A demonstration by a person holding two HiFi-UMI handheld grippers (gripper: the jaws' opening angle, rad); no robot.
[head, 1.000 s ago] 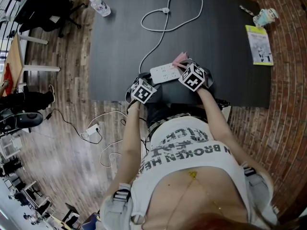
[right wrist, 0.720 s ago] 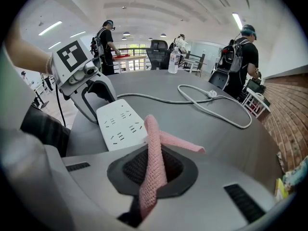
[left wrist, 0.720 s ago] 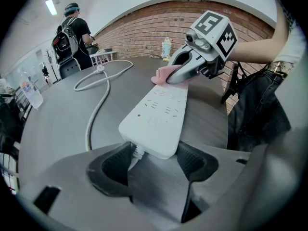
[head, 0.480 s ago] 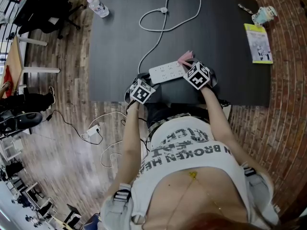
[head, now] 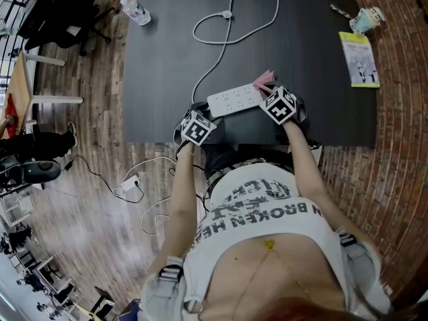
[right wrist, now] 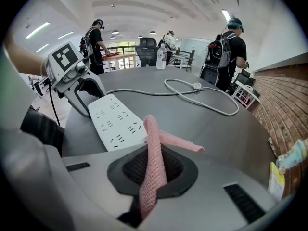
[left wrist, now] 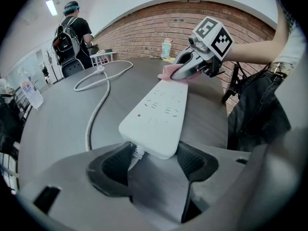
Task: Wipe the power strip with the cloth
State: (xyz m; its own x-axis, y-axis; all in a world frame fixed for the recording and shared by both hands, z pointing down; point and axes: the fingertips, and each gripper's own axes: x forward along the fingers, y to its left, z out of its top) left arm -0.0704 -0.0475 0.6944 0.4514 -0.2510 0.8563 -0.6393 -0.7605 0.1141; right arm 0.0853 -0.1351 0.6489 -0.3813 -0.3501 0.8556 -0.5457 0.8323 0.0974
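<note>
The only print that reads is on the person's shirt [head: 267,206], where "BROKEN" stands out in dark block letters; the rest is cut off or folded. Each claw carries a cube of black-and-white square markers.

The power strip [head: 234,99] [left wrist: 156,114] [right wrist: 117,121] is a flat white plastic oblong with rounded corners and rows of slot sockets, and it lies near the front edge of the matte dark tabletop [head: 301,45]. Its white cord [head: 227,19] runs off the left end and loops across the far side. The cloth [head: 265,80] [left wrist: 166,72] [right wrist: 154,162] is pink with a fine knit or waffle weave, bunched into a narrow band.

The left claw [head: 206,110] [left wrist: 154,160] is clenched on the cord end of the power strip, one black ribbed pad against each side of it. The right claw [head: 269,91] [right wrist: 154,172] is pinched tight on the cloth, which rises out of the jaws and folds over. The cloth's free end sits at the power strip's far right end, just where strip meets tabletop.

A clear plastic bottle [head: 136,9] lies at the far left corner. A yellow-green booklet [head: 362,59] lies flat at the right edge, its text too small to read. The floor [head: 401,146] is red brick on the right and wood plank on the left.
</note>
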